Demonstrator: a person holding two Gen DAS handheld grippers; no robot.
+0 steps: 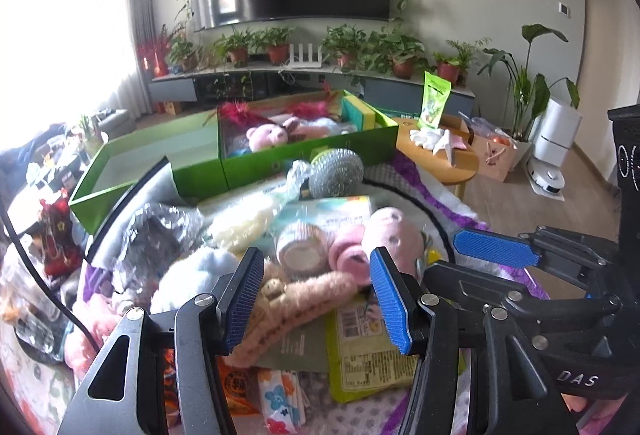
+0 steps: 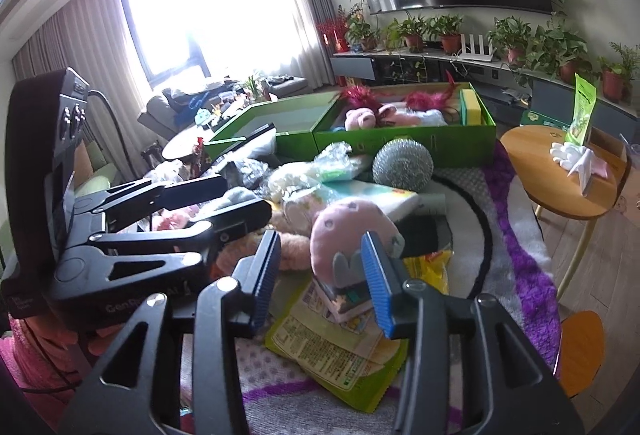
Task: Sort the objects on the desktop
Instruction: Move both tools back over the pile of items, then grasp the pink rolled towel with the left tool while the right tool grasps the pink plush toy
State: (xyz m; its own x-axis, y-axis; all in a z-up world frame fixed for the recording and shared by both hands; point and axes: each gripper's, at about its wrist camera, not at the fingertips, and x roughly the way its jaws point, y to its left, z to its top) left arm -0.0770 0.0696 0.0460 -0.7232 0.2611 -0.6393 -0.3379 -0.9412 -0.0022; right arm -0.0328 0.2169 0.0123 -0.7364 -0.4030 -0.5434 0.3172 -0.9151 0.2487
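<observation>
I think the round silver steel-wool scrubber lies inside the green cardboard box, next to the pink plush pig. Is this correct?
Not quite. The round silver steel-wool scrubber lies outside the green cardboard box, on the pile just in front of its front wall. The pink plush pig is the one inside the box. The right wrist view shows this most clearly.

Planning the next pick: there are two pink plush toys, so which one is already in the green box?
The pink pig plush with the snout, lying in the green box beside the magenta feathers. The other pink plush is on the pile in front of the box.
</observation>
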